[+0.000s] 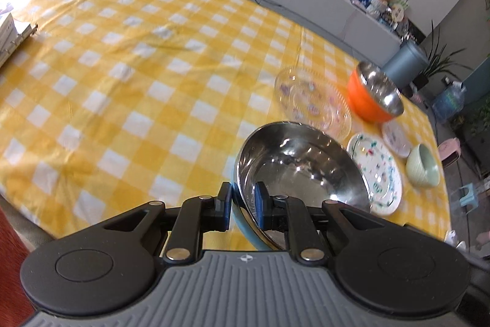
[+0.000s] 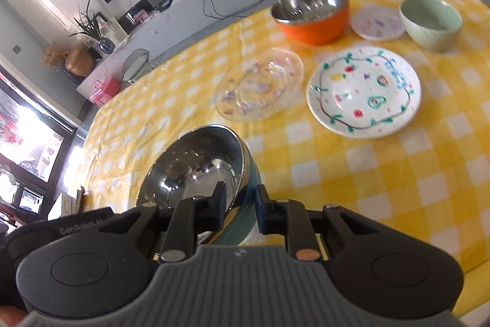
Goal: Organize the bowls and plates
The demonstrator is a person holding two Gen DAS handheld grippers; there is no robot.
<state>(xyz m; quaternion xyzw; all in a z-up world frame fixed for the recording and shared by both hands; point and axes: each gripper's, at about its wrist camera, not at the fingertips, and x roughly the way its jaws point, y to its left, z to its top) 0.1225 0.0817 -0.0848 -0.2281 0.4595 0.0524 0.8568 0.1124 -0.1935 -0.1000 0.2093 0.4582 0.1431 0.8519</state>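
A steel bowl with a blue outside tilts above the yellow-checked worktop. Beyond it lie a clear glass plate, a painted white plate, an orange steel-lined bowl, a small patterned plate and a pale green bowl.

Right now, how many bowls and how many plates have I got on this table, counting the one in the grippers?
Bowls: 3 – blue steel-lined bowl held by both grippers, orange steel-lined bowl, green bowl.
Plates: 3 – clear glass plate, painted white plate, small pale plate.
Total: 6.
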